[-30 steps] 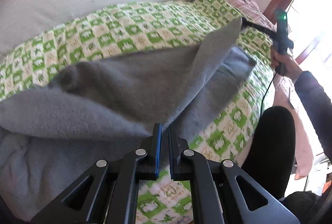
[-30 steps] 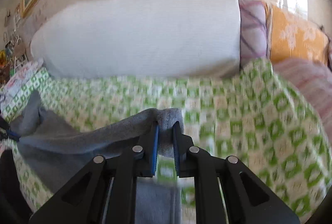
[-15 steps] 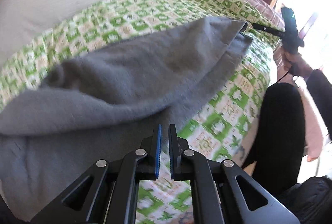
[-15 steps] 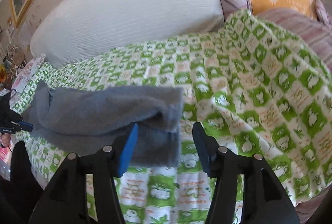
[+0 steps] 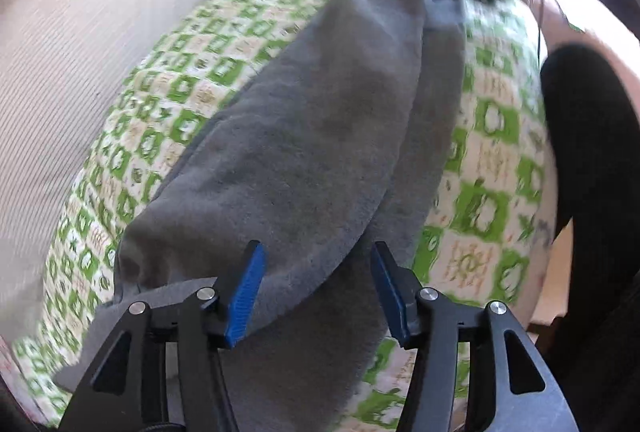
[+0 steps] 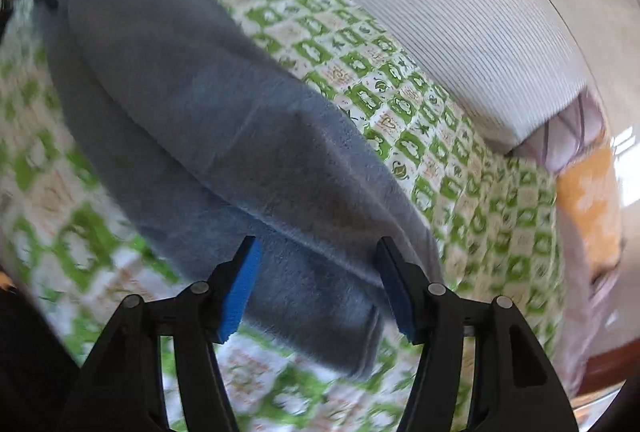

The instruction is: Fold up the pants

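**Grey fleece pants laid in two layers on a green-checked cover**

Grey and soft-napped, the pants (image 5: 304, 136) lie lengthwise on the green-and-white patterned cover (image 5: 492, 160), one layer folded over the other so that the upper edge runs diagonally across the lower. We see the same garment from the opposite end in the right wrist view (image 6: 224, 136), where its squared end sits near the lower middle of the frame. Behind the cover stands a pale ribbed bolster (image 5: 80, 52); beside it, in the right wrist view, we note an orange cushion (image 6: 588, 204).

The left gripper (image 5: 316, 284) stands over the near end of the pants, its jaws opening; cloth shows in the gap, yet the blue pads (image 5: 244, 296) press on nothing. The right gripper (image 6: 318, 284) likewise hovers over the far end with jaws opening, fabric beneath the gap but not pinched. Both views are blurred, so we cannot read finer creases. A dark trouser leg (image 5: 592, 152) of the person borders the cover.
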`<action>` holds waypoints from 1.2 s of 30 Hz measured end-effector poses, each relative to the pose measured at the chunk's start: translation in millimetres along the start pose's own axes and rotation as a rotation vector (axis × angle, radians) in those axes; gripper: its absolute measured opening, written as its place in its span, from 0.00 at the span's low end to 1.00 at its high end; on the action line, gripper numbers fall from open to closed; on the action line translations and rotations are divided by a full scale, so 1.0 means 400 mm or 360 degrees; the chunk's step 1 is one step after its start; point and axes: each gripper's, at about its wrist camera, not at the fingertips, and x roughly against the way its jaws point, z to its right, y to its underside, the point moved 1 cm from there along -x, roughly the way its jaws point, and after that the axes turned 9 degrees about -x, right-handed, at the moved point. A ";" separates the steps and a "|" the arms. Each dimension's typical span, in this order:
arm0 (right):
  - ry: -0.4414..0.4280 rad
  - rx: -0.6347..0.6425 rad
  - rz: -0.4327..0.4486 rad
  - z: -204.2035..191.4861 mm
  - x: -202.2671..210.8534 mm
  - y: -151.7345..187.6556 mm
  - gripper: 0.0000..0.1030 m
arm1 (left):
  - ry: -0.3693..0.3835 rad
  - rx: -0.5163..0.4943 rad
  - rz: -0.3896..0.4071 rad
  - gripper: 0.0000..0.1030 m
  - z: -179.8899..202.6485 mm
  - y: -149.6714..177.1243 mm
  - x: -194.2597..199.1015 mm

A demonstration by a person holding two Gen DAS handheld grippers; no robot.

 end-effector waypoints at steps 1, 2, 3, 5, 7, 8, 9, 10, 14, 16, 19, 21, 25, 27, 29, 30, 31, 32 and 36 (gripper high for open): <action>0.0018 0.0003 -0.0003 0.005 -0.009 0.001 0.59 | -0.0016 -0.0030 -0.0031 0.54 0.005 0.000 -0.014; 0.0017 -0.0018 0.0001 0.016 -0.018 -0.003 0.58 | -0.0030 -0.0048 -0.0065 0.52 0.008 -0.001 -0.031; 0.0001 -0.0058 0.0002 0.031 -0.024 -0.006 0.53 | -0.0027 -0.0052 -0.0091 0.38 0.009 -0.001 -0.043; -0.0030 -0.0144 0.0011 0.051 -0.022 -0.014 0.19 | -0.0013 -0.0017 -0.0118 0.08 0.000 0.001 -0.060; -0.0076 -0.0261 0.0040 0.078 -0.012 -0.013 0.09 | 0.0008 0.0037 -0.0093 0.06 -0.012 0.006 -0.052; -0.0104 -0.0305 0.0066 0.089 -0.001 -0.011 0.07 | 0.0013 0.0057 -0.0076 0.05 -0.013 0.007 -0.046; -0.0134 -0.0353 0.0093 0.100 0.018 -0.002 0.05 | 0.0012 0.0081 -0.0060 0.05 -0.014 0.009 -0.036; -0.0154 -0.0372 0.0104 0.099 0.029 0.002 0.05 | 0.0016 0.0117 -0.0028 0.05 -0.013 0.012 -0.016; -0.0243 -0.0413 0.0031 0.065 0.046 0.054 0.05 | 0.0149 0.0242 0.0082 0.05 0.006 0.042 0.020; -0.0268 -0.0402 -0.0087 0.035 0.013 0.081 0.05 | 0.0187 0.0309 0.0079 0.06 0.013 0.066 -0.003; -0.0270 -0.0409 -0.0193 -0.003 -0.022 0.103 0.11 | 0.0252 0.0498 0.0110 0.11 -0.013 0.104 -0.009; -0.0281 -0.0485 -0.0109 -0.003 0.006 0.084 0.20 | 0.0261 0.0588 0.0173 0.13 -0.026 0.125 0.021; -0.0391 -0.0574 0.0155 -0.006 0.119 0.015 0.58 | 0.0204 0.0732 0.0270 0.20 -0.062 0.193 0.098; -0.0500 -0.0630 0.0295 -0.019 0.163 -0.034 0.59 | 0.0162 0.0807 0.0282 0.21 -0.084 0.239 0.125; -0.0596 -0.0679 0.0367 -0.046 0.181 -0.084 0.59 | 0.0120 0.0877 0.0290 0.22 -0.106 0.289 0.151; -0.0653 -0.0702 0.0392 -0.067 0.185 -0.119 0.59 | 0.0101 0.0906 0.0287 0.24 -0.118 0.300 0.155; -0.0690 -0.0715 0.0405 -0.087 0.184 -0.149 0.59 | 0.0068 0.0951 0.0278 0.31 -0.138 0.320 0.161; -0.0733 -0.0729 0.0414 -0.110 0.184 -0.181 0.59 | 0.0030 0.1013 0.0267 0.35 -0.159 0.350 0.169; -0.0942 -0.0713 0.0444 -0.247 0.172 -0.320 0.59 | -0.0071 0.1292 0.0229 0.58 -0.248 0.470 0.194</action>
